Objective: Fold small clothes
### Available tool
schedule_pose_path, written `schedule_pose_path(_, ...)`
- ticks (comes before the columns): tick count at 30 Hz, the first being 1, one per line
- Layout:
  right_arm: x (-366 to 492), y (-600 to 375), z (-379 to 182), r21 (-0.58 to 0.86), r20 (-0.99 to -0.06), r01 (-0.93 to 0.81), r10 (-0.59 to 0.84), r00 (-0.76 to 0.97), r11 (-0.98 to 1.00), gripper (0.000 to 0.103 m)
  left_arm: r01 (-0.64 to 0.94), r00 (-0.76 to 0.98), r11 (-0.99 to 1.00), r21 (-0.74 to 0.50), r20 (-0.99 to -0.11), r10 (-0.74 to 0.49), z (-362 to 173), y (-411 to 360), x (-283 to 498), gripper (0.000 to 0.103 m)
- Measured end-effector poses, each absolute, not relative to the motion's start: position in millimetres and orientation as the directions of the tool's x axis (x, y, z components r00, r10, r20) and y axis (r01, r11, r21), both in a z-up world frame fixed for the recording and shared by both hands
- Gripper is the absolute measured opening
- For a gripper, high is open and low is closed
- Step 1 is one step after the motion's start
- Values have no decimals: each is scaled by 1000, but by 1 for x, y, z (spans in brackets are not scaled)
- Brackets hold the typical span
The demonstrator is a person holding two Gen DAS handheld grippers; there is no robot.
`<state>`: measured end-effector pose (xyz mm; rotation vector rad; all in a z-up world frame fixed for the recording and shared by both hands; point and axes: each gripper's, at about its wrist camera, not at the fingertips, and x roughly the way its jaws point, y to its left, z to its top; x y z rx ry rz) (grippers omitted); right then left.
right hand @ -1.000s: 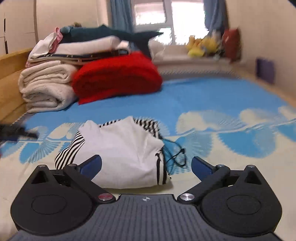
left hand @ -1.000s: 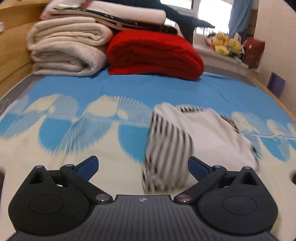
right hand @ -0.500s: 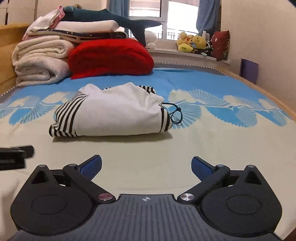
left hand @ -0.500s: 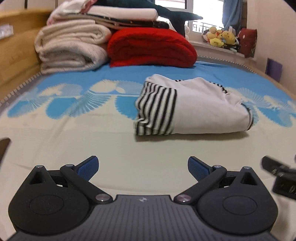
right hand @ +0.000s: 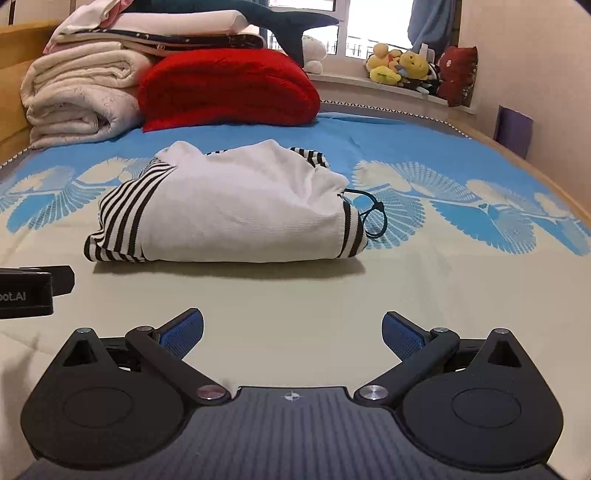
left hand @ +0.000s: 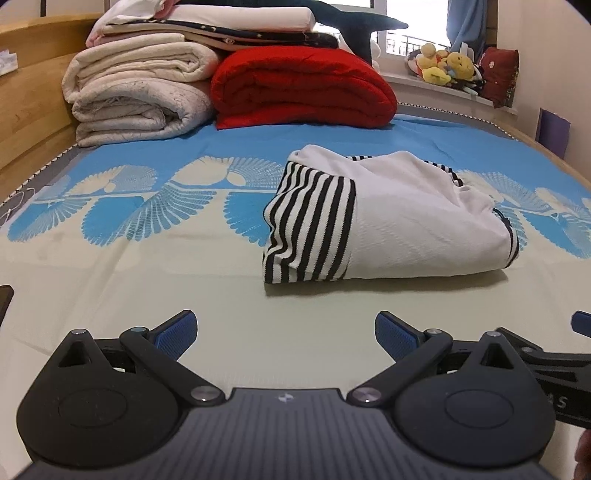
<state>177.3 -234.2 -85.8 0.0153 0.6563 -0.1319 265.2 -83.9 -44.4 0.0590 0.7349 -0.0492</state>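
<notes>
A small white knit garment with black-and-white striped cuffs and trim (left hand: pixel 402 225) lies folded into a compact bundle on the bed, resting where the pale cream part of the bedspread meets its blue fan-patterned band. In the left wrist view the bundle sits right of centre, its striped sleeve end turned toward the left; in the right wrist view the same garment (right hand: pixel 236 214) sits left of centre, with a thin dark drawstring loop (right hand: pixel 375 218) trailing out of its right end onto the spread. The blue and cream fan-print bedspread (left hand: pixel 147 258) stretches flat around it. The left tool (left hand: pixel 286 328) hangs low over the near cream area, well apart from the garment, its blue-padded fingers spread wide and holding nothing. The right tool (right hand: pixel 291 328) is likewise spread wide and empty, also near the camera side of the bed and clear of the cloth. Each tool shows at the edge of the other's view: a black body at the right edge of the left view, another at the left edge of the right view. At the far end of the bed a thick folded red blanket (left hand: pixel 303 88) lies beside a stack of rolled cream quilts (left hand: pixel 140 96), with flat folded linens (left hand: pixel 236 22) piled across both. Farther right, yellow plush toys (left hand: pixel 447 66) sit on the window sill.
</notes>
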Motion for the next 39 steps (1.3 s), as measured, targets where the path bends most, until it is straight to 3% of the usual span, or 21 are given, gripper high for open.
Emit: schedule_pose_path(39, 176, -233, -91, -31, -618, 135, -125, 777, 990, 102, 76, 754, 993, 86, -657, -1, -51, -93, 262, 102)
